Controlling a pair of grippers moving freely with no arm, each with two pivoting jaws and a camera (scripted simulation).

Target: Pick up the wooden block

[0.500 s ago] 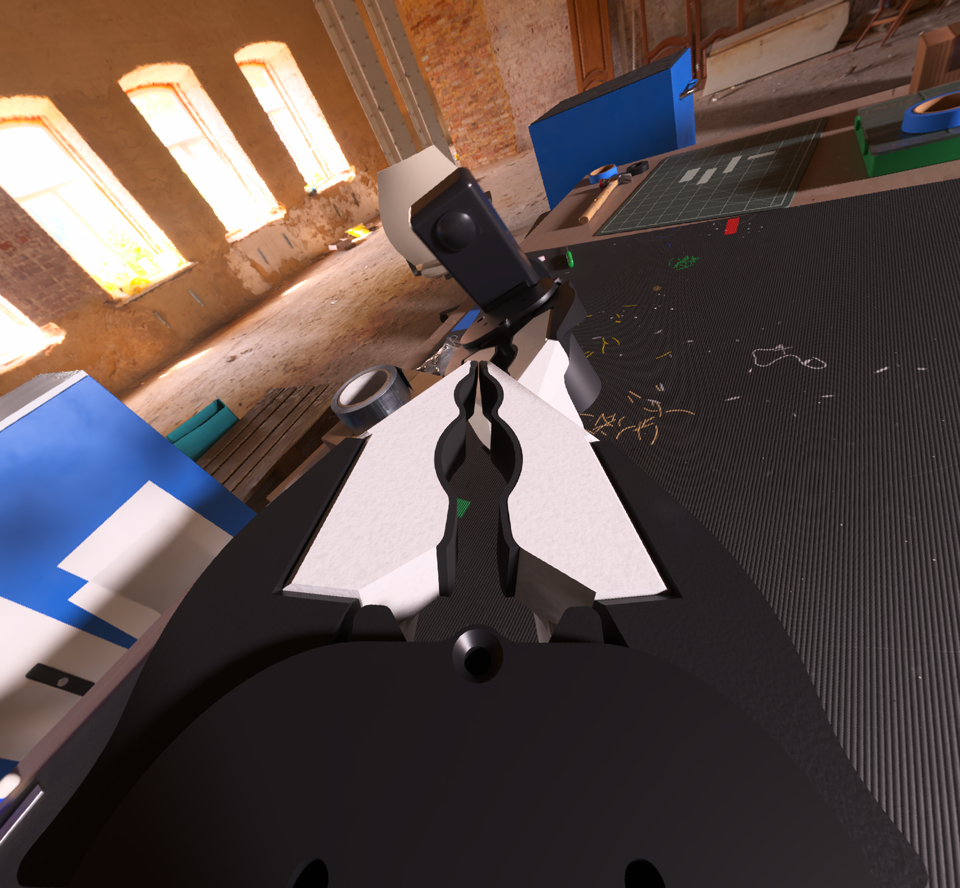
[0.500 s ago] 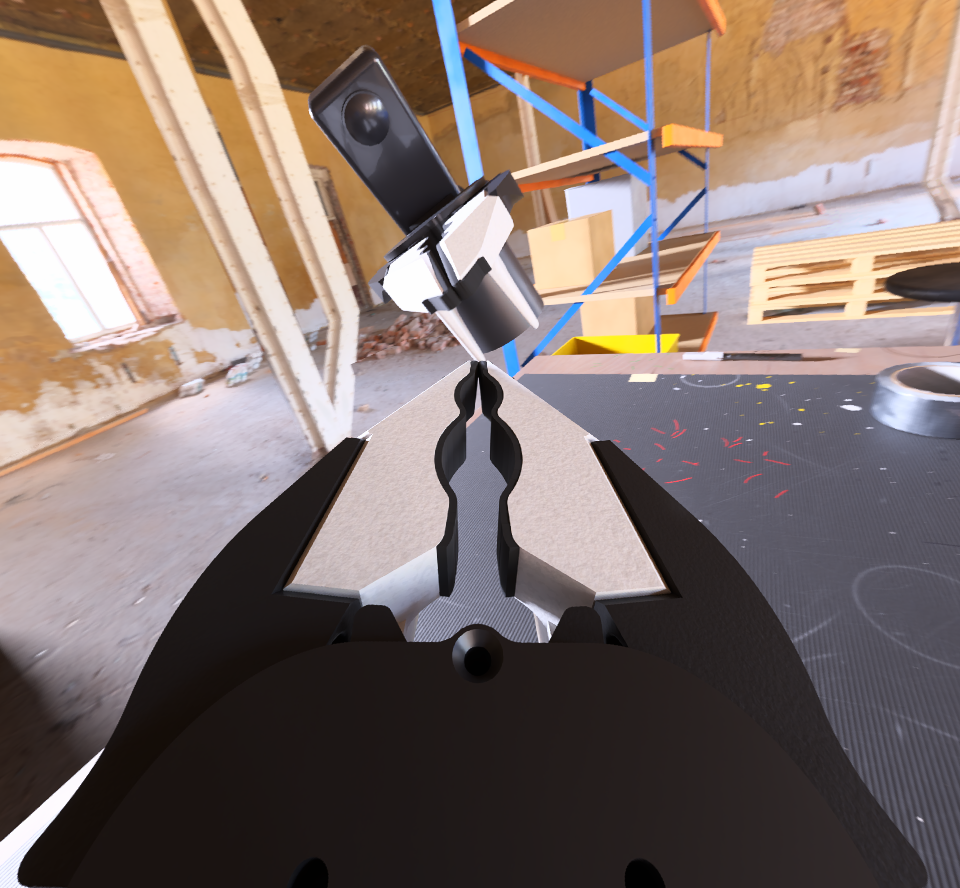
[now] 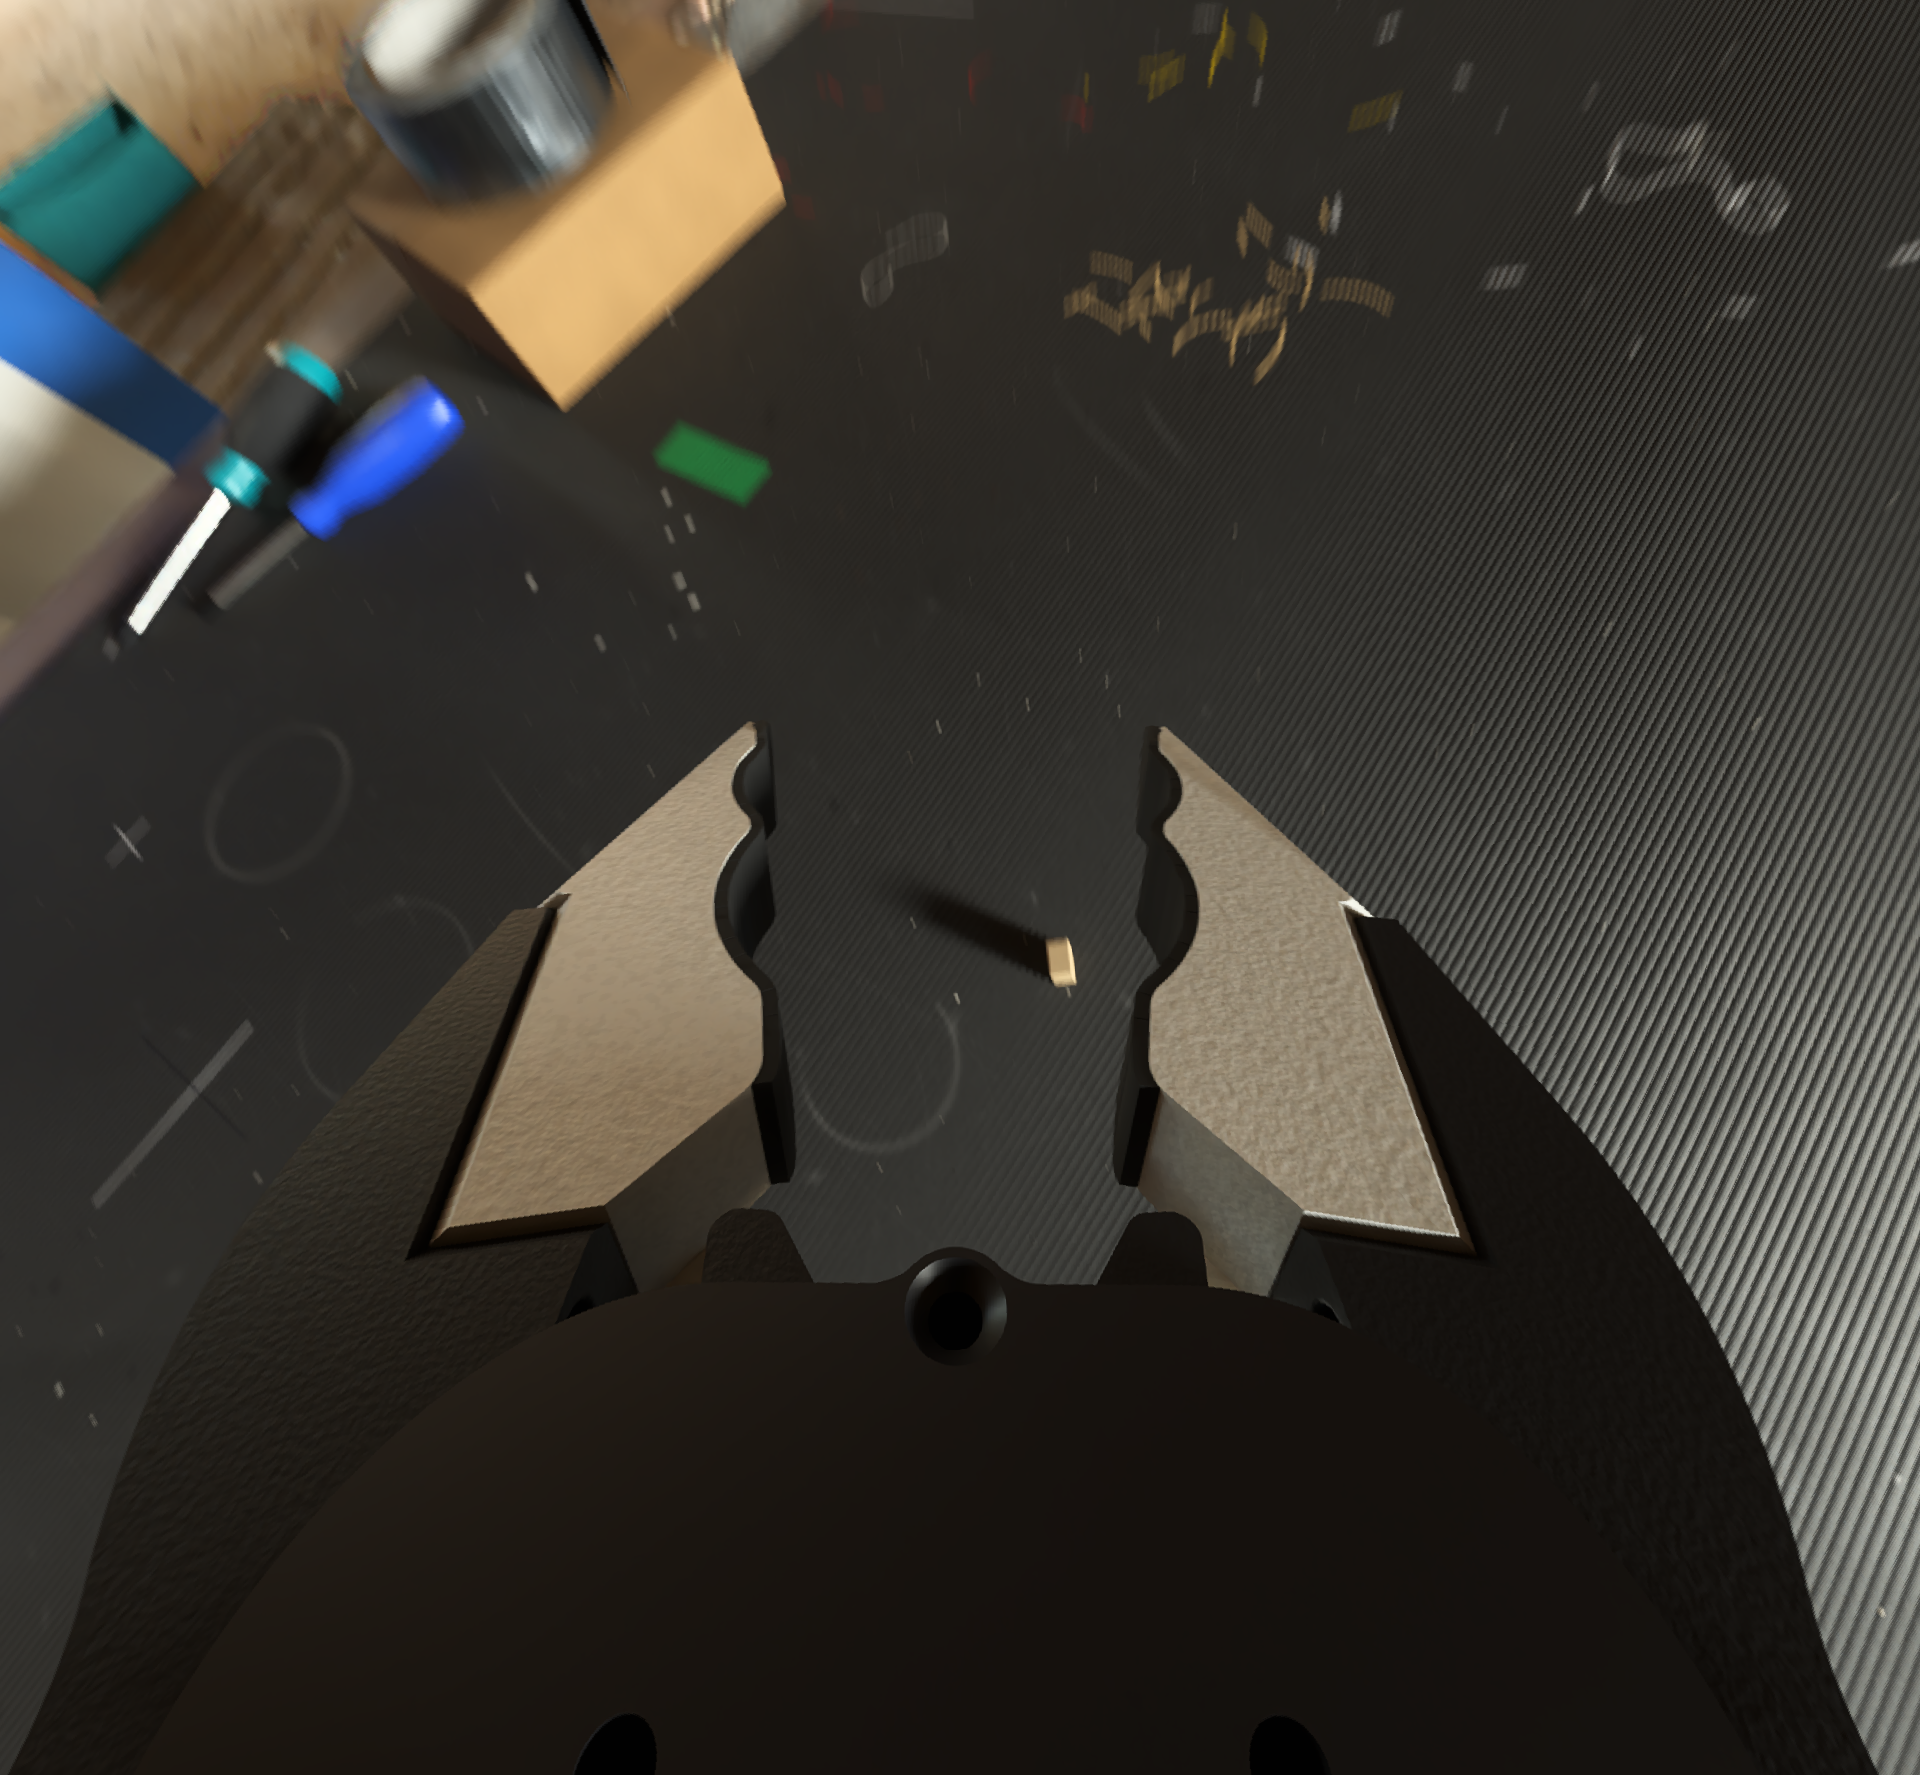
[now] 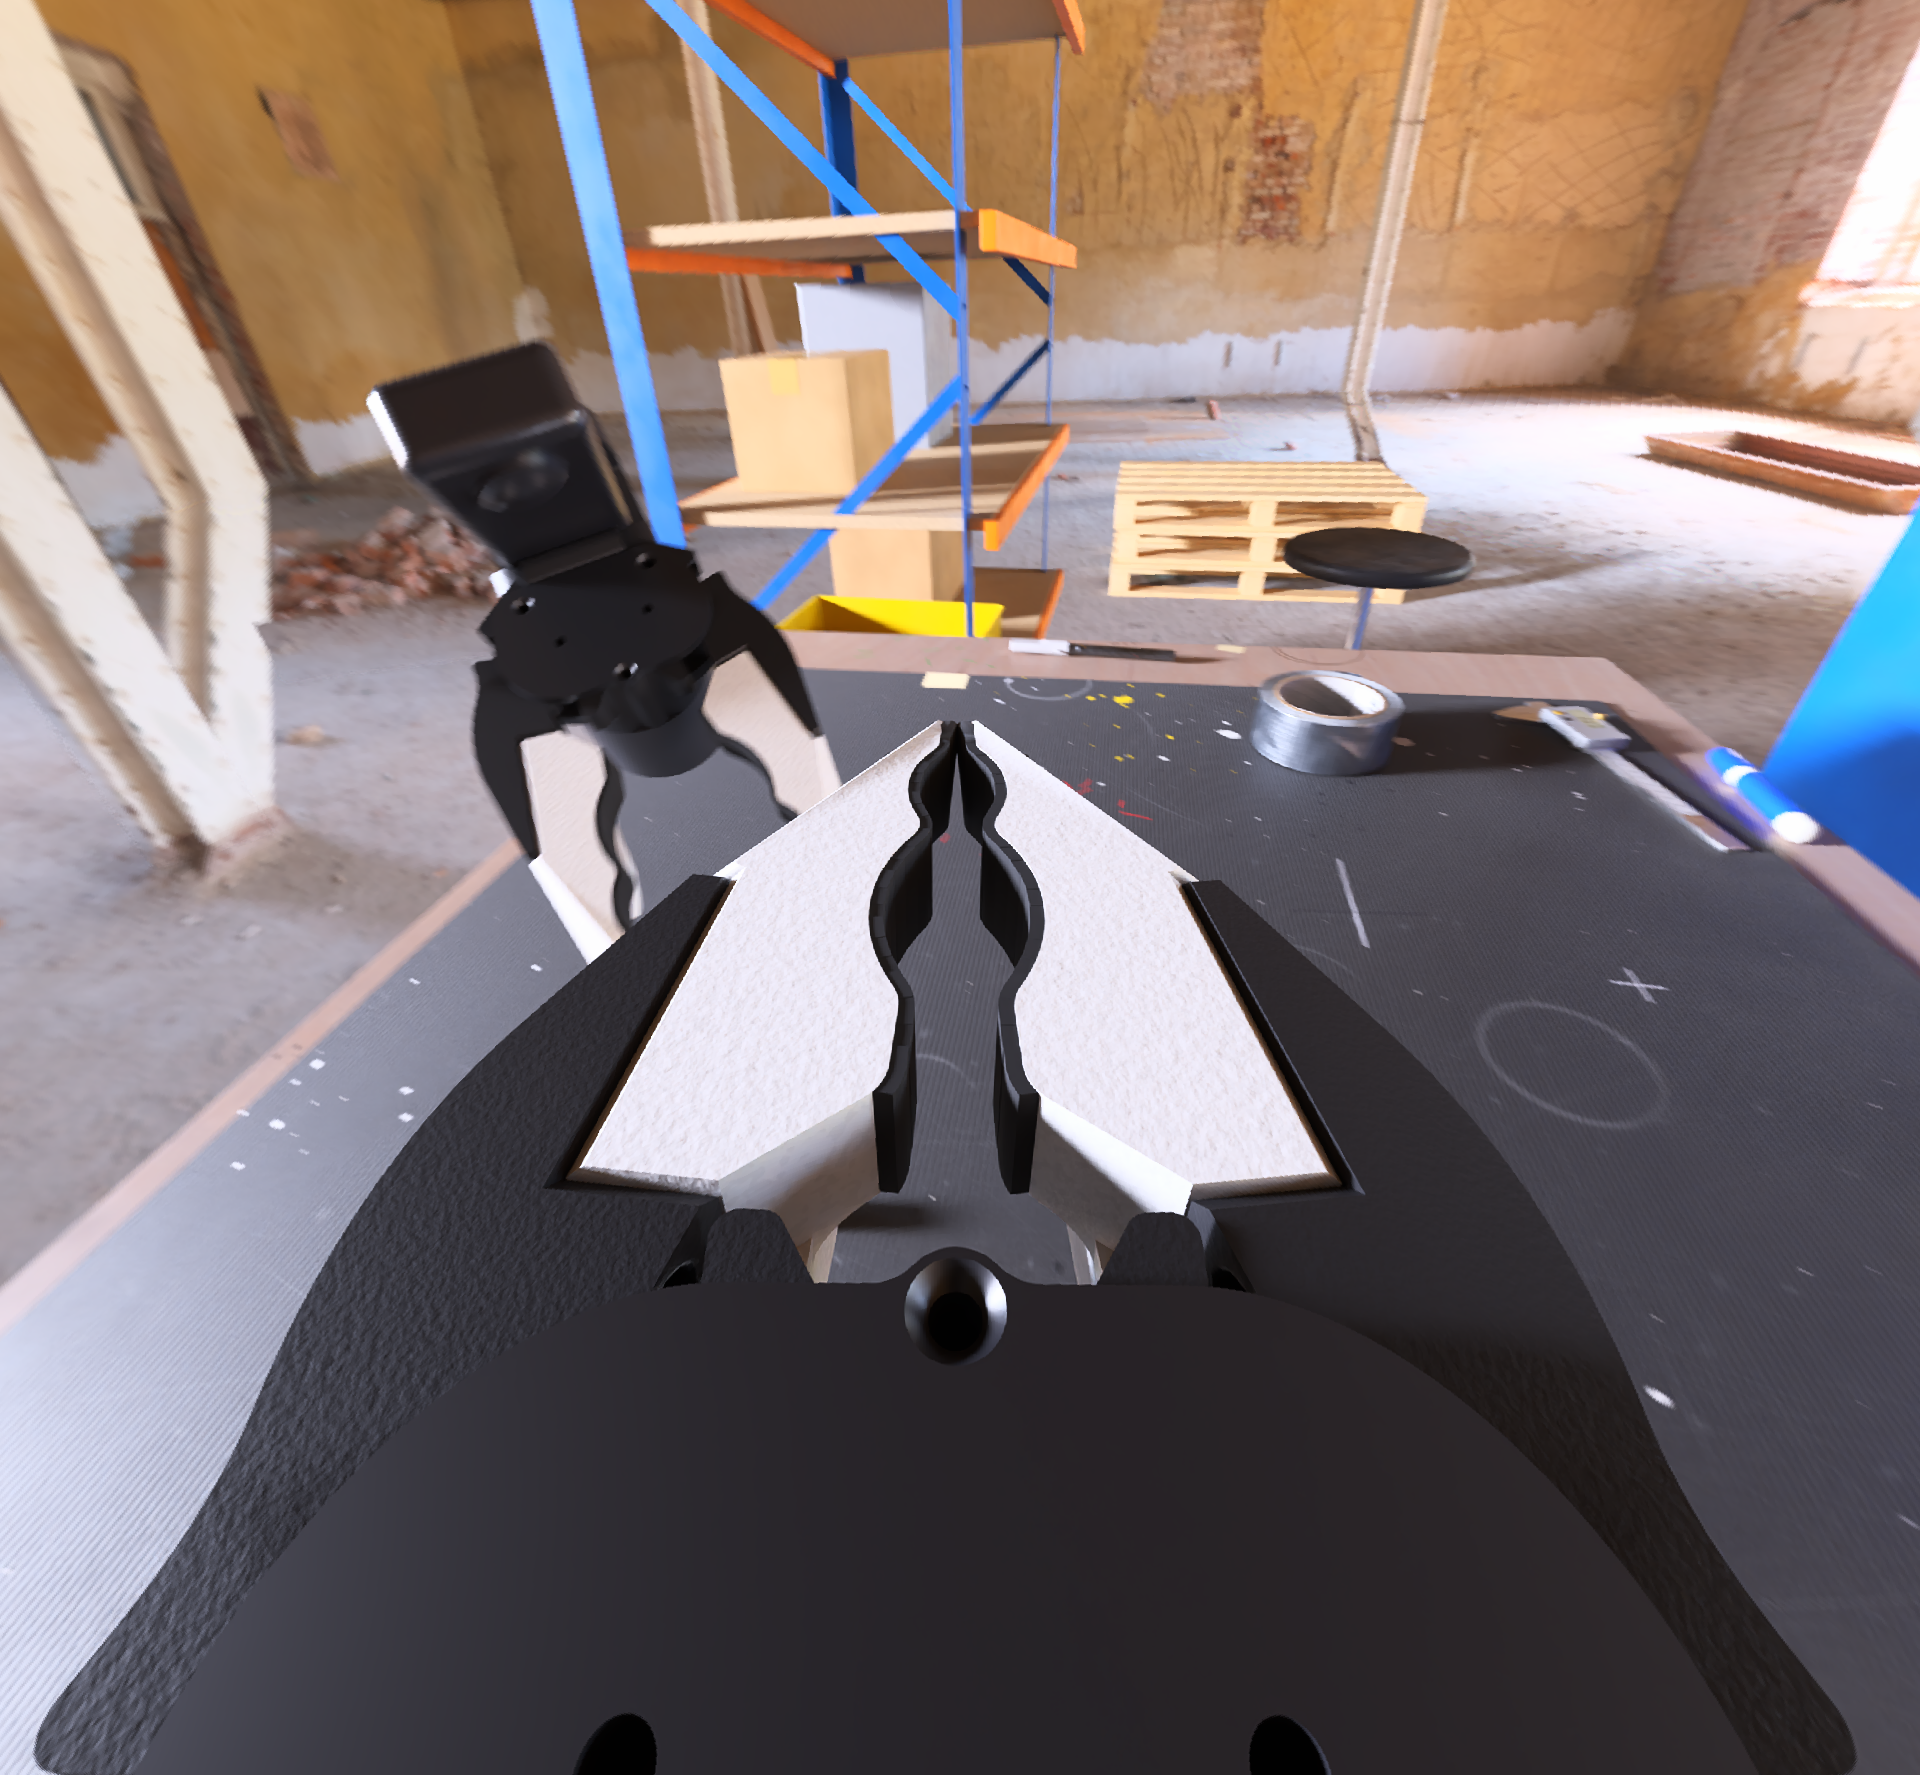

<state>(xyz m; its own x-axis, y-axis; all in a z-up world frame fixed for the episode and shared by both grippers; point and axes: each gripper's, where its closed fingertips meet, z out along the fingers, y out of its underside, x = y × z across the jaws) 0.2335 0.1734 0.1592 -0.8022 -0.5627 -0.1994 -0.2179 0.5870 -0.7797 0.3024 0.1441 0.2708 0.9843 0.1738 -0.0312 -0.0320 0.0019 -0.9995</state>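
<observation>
Jaws of the left gripper (image 3: pixel 956 731) were seen spread wide, with nothing clamped between them. This gripper was pitched steeply down toward the dark mat (image 3: pixel 1558 790), and in the right wrist view it was seen hanging fingertips-down, left of the other claw.

The wooden block (image 3: pixel 1060 959) was found lying on the mat in the gap between the spread fingers, closer to the right finger and untouched by either. Only its small pale end face was shown clearly. A dark blurred streak was seen running from it back toward the left fingertip, so its long axis could only be guessed to lie along that slant.

Ahead of the fingertips and to the left, a flat green piece (image 3: pixel 712 463) was seen. Farther left lay a blue-handled screwdriver (image 3: pixel 374 458). Beyond these, a grey tape roll (image 3: pixel 478 84) was blurred at the mat's far corner, and yellow shavings (image 3: pixel 1226 302) were scattered ahead to the right.

The right gripper (image 4: pixel 951 728) was held above the mat, only gently tilted, with its fingertips pressed together on nothing.
</observation>
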